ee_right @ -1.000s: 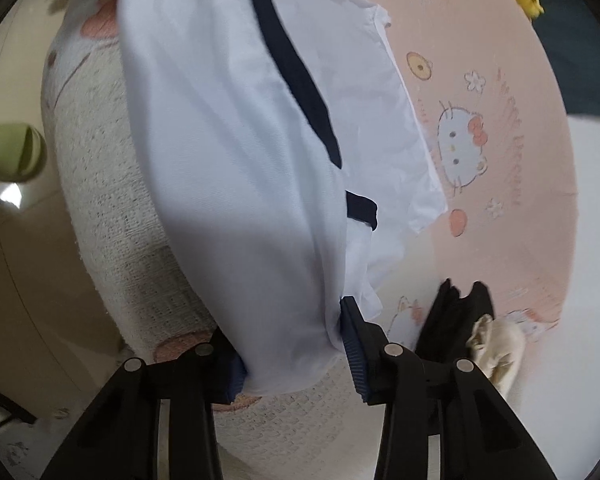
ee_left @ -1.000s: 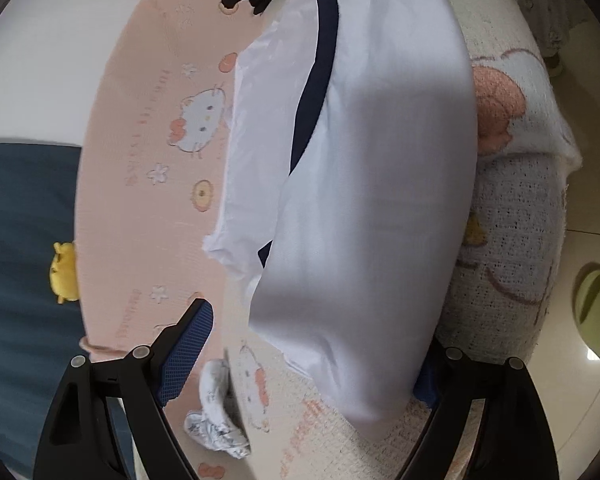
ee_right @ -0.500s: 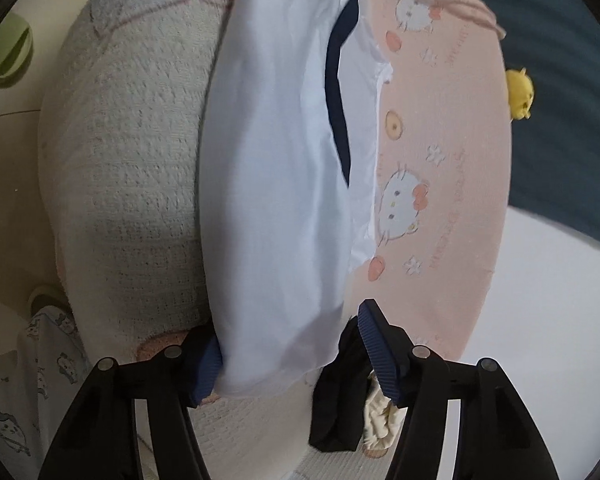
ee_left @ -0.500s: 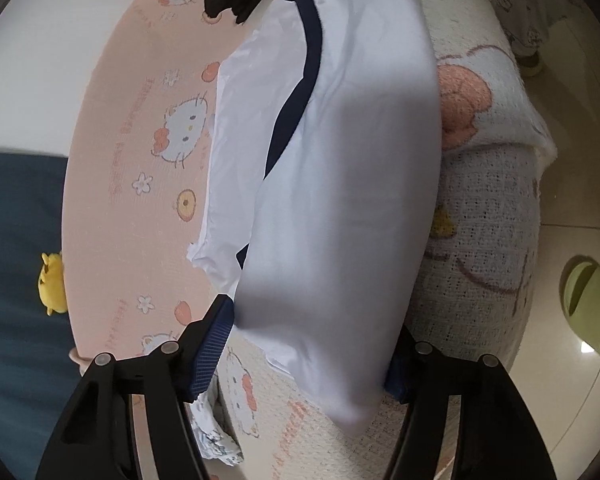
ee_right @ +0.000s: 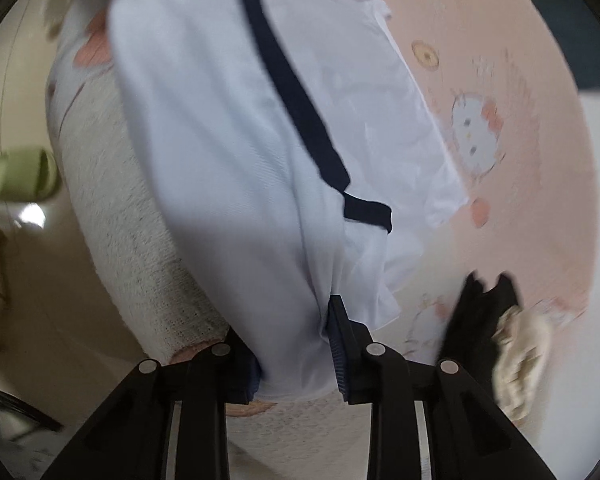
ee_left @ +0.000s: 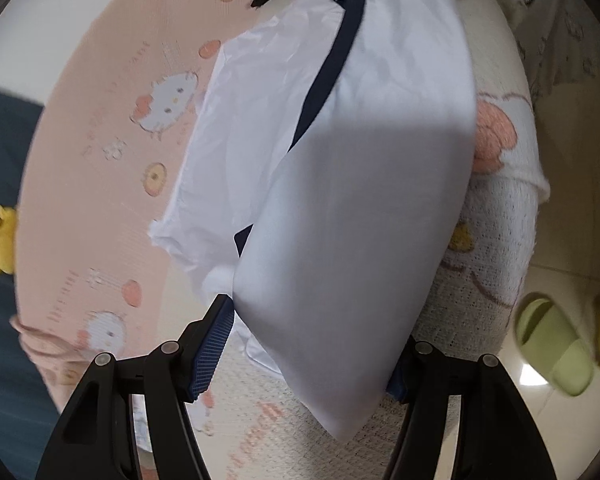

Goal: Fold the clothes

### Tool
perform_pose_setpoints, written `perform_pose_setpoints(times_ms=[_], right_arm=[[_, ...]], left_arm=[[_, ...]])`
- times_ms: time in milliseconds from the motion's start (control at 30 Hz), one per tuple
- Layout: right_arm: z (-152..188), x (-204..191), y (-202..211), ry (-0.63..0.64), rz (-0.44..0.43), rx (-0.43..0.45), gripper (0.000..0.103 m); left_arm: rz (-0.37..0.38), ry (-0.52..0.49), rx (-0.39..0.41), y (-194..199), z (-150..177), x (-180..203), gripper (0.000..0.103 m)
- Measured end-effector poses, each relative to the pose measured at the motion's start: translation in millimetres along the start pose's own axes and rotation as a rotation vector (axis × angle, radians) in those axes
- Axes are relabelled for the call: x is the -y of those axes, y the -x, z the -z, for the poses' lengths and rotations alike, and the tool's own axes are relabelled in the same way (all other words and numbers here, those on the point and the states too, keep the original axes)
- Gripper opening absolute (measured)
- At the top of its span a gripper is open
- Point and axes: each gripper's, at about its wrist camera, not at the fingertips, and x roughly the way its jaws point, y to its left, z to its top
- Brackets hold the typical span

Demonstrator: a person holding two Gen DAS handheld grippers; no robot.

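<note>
Both hand-held grippers are working the ends of a white shirt (ee_left: 364,216) on the bed.

I am pinching the shirt's near end in the right hand-held gripper (ee_right: 296,356), whose jaws have just been closing on the bunched cloth. The left hand-held gripper (ee_left: 308,344) is straddling the lower fold at centre frame; I cannot tell whether its pads are pressing. The fabric is looking light, limp and slippery, so I am favouring the navy-trimmed (ee_right: 296,92) seams over loose cloth.

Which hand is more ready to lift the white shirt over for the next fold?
Probably the right. Its tool has just been closing and pinches the white shirt tightly. The left tool straddles a wide fold of the shirt, and its grip looks looser.
</note>
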Motion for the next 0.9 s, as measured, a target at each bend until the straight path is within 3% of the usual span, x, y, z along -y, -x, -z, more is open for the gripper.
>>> perform_pose_setpoints(times_ms=[133, 233, 433, 767, 900], right_arm=[[-1.2, 19.1, -2.9, -0.092, -0.114, -0.021, 0.029], [-0.9, 38.6, -7.3, -0.178, -0.21, -0.038, 0.03], [3.7, 68.9, -13.9, -0.358, -0.408, -0.036, 0.031], [25.6, 116.9, -41.0, -0.577, -0.759, -0.023, 0.031], [32.0, 137.1, -50.6, -0.628, -0.855, -0.007, 0.032]], left_arm=[[0.135, 0.068, -0.034, -3.7, -0.9, -15.8, 0.06], [0.235, 0.076, -0.058, -5.1, -4.3, -24.4, 0.048], [0.324, 0.017, -0.076, -8.4, -11.5, -27.5, 0.045], [0.637, 0.292, -0.185, -38.0, -24.3, -70.4, 0.045], [0.696, 0.435, -0.205, -44.8, -25.3, -99.1, 0.045]])
